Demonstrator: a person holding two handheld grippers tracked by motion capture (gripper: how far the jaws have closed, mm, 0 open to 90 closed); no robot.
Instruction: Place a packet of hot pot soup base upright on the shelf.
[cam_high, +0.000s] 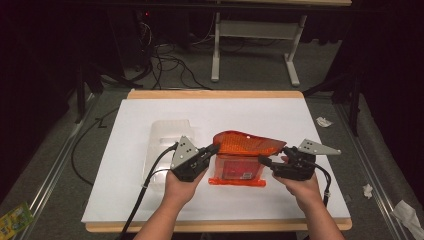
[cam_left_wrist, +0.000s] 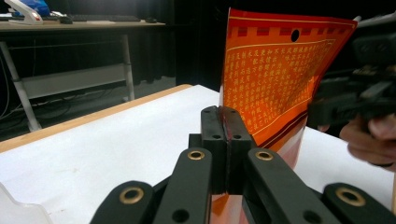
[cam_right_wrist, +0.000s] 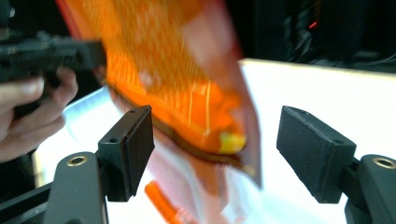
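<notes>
My left gripper jaws clamp the orange pouch edge, right gripper jaws released around it; one-sided hold, so it may sag or twist onto the tabletop.

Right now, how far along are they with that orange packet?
Done so far: the orange packet stands upright on the white table, its printed top flap raised. In hand: the left gripper is shut on the flap's edge, while the right gripper has its jaws open around the other side without pressing. Left: probably a fresh grip with the right. The clear plastic tray sits untouched.
</notes>
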